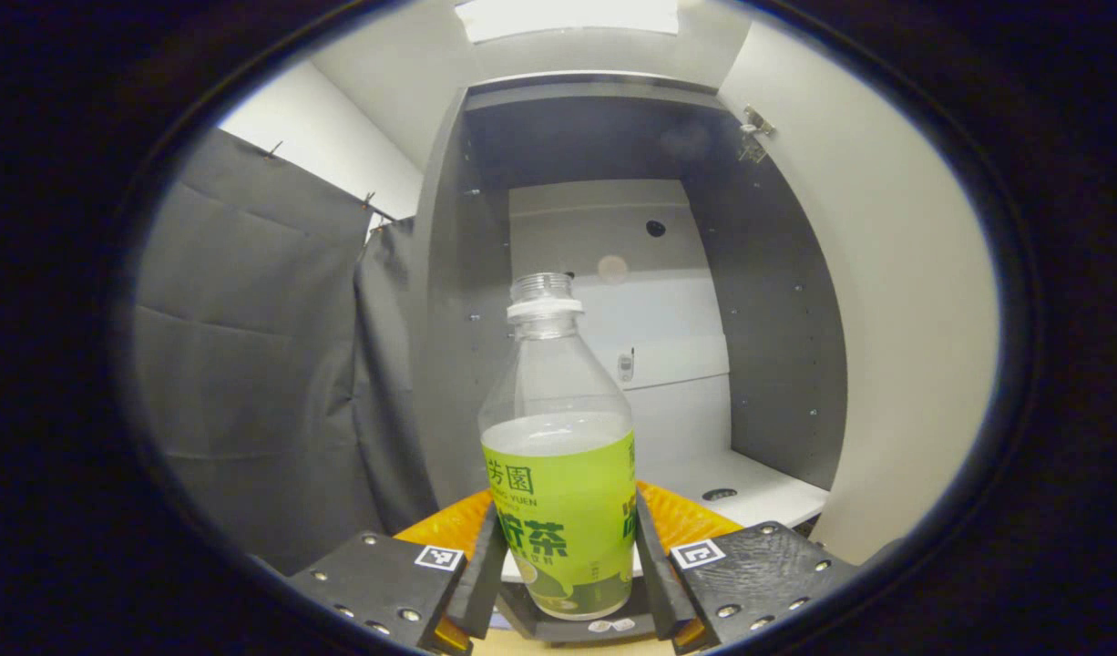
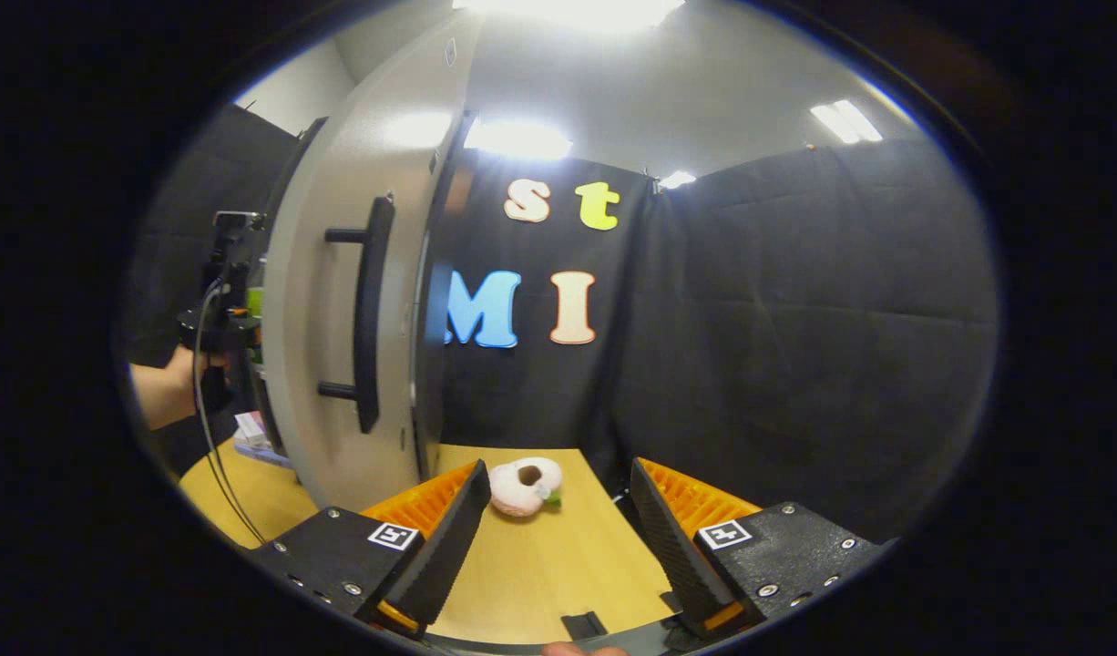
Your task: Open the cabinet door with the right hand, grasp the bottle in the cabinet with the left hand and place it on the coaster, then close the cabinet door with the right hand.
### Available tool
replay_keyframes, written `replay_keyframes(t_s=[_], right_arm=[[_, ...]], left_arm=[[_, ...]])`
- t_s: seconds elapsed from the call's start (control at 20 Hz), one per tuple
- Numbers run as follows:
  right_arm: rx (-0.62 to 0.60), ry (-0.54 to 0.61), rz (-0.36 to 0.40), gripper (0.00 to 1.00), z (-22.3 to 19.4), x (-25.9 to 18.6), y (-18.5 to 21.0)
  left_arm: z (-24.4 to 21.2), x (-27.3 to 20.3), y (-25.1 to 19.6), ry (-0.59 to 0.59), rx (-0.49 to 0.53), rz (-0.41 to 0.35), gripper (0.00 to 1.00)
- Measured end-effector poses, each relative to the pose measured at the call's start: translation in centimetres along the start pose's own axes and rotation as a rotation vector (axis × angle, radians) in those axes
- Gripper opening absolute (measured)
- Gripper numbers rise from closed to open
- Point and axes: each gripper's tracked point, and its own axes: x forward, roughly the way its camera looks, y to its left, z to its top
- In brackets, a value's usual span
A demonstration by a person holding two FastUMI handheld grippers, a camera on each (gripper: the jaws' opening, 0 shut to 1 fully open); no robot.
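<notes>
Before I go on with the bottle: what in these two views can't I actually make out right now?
- Bottle base, left gripper view: hidden behind the left gripper; unclear whether it stands on anything.
- Coaster: cannot be picked out.
- Left gripper from the right gripper view: partly hidden by the open cabinet door, fingers unseen.
- Small things on the table behind the door: cut off, too small to name.
</notes>
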Motion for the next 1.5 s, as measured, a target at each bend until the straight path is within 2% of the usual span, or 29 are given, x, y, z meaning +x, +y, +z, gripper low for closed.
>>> replay_keyframes(t_s=[0.1,0.15,0.2,0.4,0.55,0.6,0.65,0.7,0.75,0.9,1.05,1.1,1.3,1.35,1.5], right_arm=[[0.033,-0.026,0.015,0.95,0.2,0.2,-0.4],[0.050,-0.033,0.028,0.96,0.0,0.5,-0.6],[0.056,-0.023,0.029,0.95,-0.7,0.8,-1.0],[0.136,-0.007,0.088,0.97,-3.8,1.9,-0.5],[0.178,0.013,0.079,0.95,-7.6,3.4,0.4],[0.192,0.038,0.089,0.95,-8.9,3.9,1.4],[0.200,0.052,0.090,0.95,-9.7,4.5,2.3],[0.199,0.054,0.086,0.95,-10.1,5.0,3.0],[0.198,0.049,0.074,0.95,-10.4,5.5,3.6],[0.190,0.047,0.040,0.95,-11.8,6.3,5.3],[0.217,0.065,0.014,0.95,-14.3,5.7,6.4],[0.200,0.078,0.013,0.95,-15.7,5.4,7.1],[0.104,0.171,0.038,0.95,-21.7,4.2,9.0],[0.085,0.199,0.065,0.95,-22.9,4.0,10.0],[0.024,0.239,0.093,0.96,-24.6,4.2,11.3]], left_arm=[[0.7,-2.2,0.4,-0.006,0.002,0.023,0.60],[0.9,-3.5,0.5,-0.007,-0.003,0.037,0.60],[0.6,-5.1,0.5,-0.002,-0.011,0.042,0.74],[-0.9,-11.2,1.5,-0.004,-0.013,0.087,0.74],[-3.0,-15.2,2.5,-0.007,-0.012,0.124,0.74],[-3.7,-16.5,3.1,-0.011,0.004,0.138,0.68],[-4.4,-17.9,3.7,-0.014,0.026,0.155,0.74],[-5.5,-19.3,4.3,-0.012,0.042,0.168,0.60],[-6.8,-20.5,4.5,-0.010,0.054,0.174,0.74],[-11.4,-23.8,4.7,-0.001,0.056,0.146,0.74],[-18.6,-26.3,3.8,0.035,0.022,0.103,0.75],[-20.9,-26.7,3.4,0.045,0.018,0.089,0.67],[-29.9,-28.4,1.6,0.106,-0.023,0.054,0.68],[-31.5,-29.0,1.3,0.112,-0.022,0.050,0.67],[-33.6,-30.0,1.6,0.102,0.017,0.062,0.68]])
